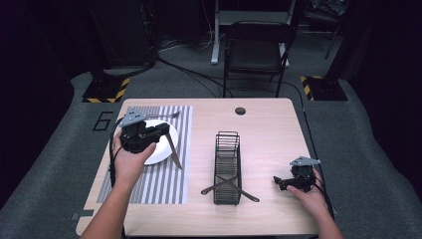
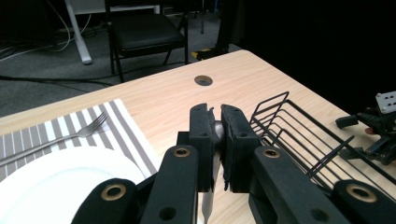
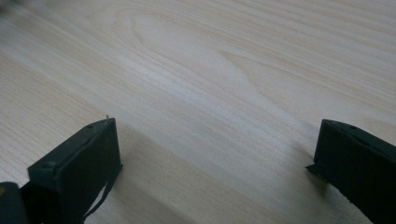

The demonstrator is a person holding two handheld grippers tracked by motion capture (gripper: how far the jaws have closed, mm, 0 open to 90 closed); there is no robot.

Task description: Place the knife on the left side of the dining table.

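- Left gripper (image 2: 215,135) is clamped on a knife (image 1: 172,148), pinching its handle end; the right gripper (image 1: 283,182) rests wide apart on the table (image 1: 268,129).
- The knife looks light, stiff and slick, so a grip on the handle suits it.
- Its long axis slants from the gripper down toward the mat (image 1: 164,184), beside the plate (image 1: 160,152), blade end lowest.

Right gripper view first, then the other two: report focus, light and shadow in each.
Right gripper view: the table grain is soft and blurred, and the open jaws throw dim shadows on it. Left gripper view: the jaws, clamped on the knife, look sharp; the dark background is noisy. High view: the tabletop is evenly lit, the white plate bright, the room around it nearly black.
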